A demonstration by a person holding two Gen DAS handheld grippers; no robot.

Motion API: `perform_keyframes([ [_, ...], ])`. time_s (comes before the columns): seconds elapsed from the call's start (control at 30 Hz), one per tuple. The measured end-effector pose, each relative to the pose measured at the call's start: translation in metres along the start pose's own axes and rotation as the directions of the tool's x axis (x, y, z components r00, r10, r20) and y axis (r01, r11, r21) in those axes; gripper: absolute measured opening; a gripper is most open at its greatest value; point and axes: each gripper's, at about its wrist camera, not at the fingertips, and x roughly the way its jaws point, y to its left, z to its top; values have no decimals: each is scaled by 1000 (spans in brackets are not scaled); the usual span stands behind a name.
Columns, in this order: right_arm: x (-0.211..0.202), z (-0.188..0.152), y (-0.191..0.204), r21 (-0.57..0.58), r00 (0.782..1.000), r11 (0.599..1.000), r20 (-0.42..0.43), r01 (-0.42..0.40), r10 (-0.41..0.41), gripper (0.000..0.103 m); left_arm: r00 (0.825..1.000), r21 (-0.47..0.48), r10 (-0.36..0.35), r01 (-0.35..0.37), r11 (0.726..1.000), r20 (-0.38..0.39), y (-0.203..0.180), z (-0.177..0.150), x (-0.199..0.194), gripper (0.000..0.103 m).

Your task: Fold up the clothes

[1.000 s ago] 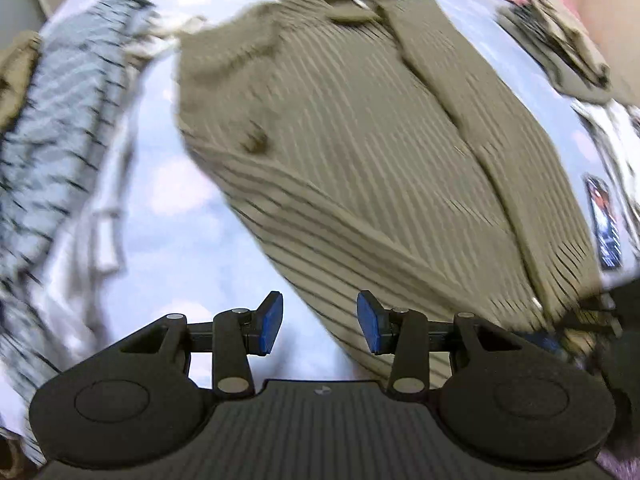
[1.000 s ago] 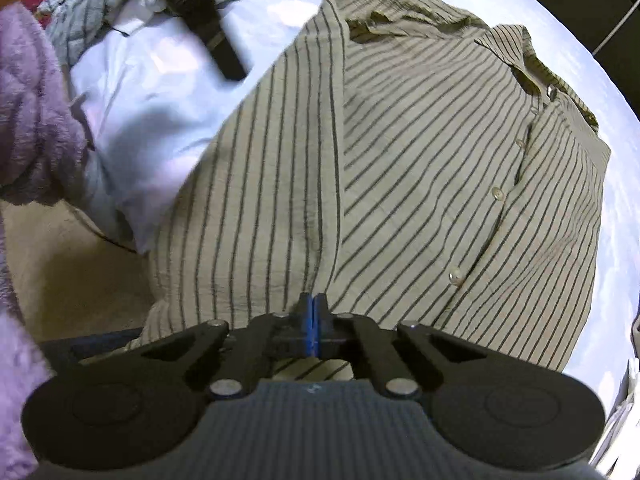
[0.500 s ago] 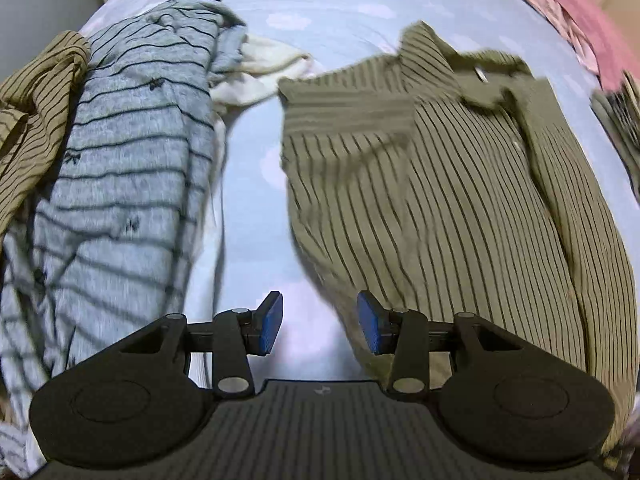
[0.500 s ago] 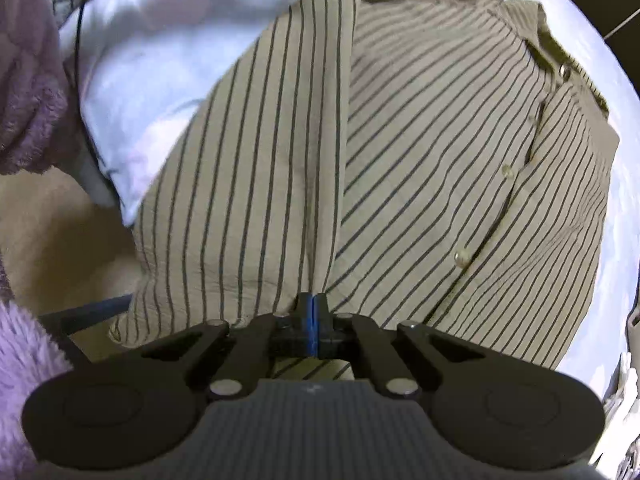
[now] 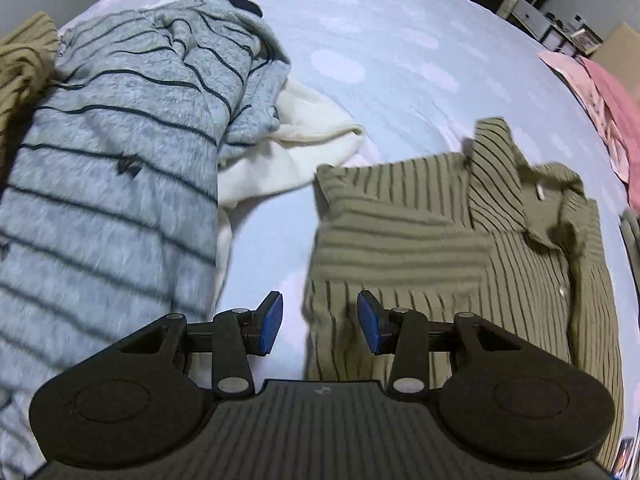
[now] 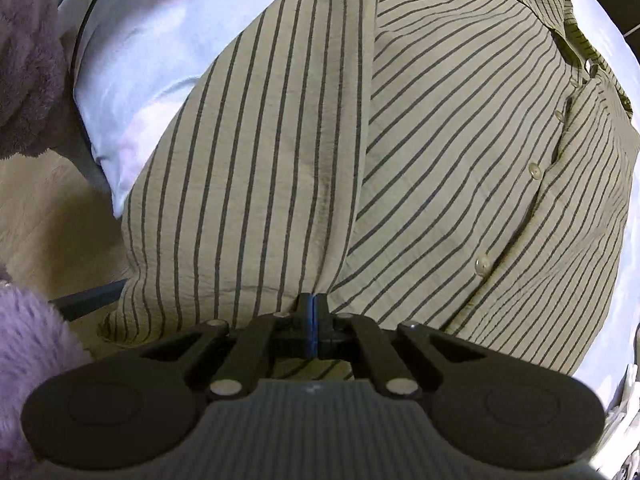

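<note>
Olive striped shirt (image 6: 460, 152) is lying flat on bed (image 5: 380, 40). Right gripper (image 6: 313, 330) fingers are closed, prob. pinching the hem. Left gripper (image 5: 319, 325) fingers are being held apart, empty, w/ side edge to be caught squarely.

The right tool (image 6: 312, 330) points down at a striped shirt (image 6: 400, 160), its pads pressed together at the hem, which seems pinched between them. The shirt lies buttoned on a pale blue bed (image 6: 132, 60), its lower edge hanging over the side. Purple fleece (image 6: 24, 60) fills the left margin.
</note>
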Motion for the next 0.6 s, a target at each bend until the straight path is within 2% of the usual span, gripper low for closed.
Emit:
perform_keyframes([
  [0.2,4,2,-5,14,1000,1000,-8,-16,16,0,999,-32,-37,37,999,-9,3,12,29,38],
  [0.27,5,2,-5,8,1000,1000,-8,-13,13,0,999,-28,-49,49,998,-13,0,12,34,17],
  [0.37,4,1,-4,1,1000,1000,-5,-8,8,0,999,-3,-48,48,999,14,-7,10,34,3],
  [0.6,-11,-6,0,-6,999,999,35,33,-33,0,996,36,-20,17,999,88,-27,17,2,1],
])
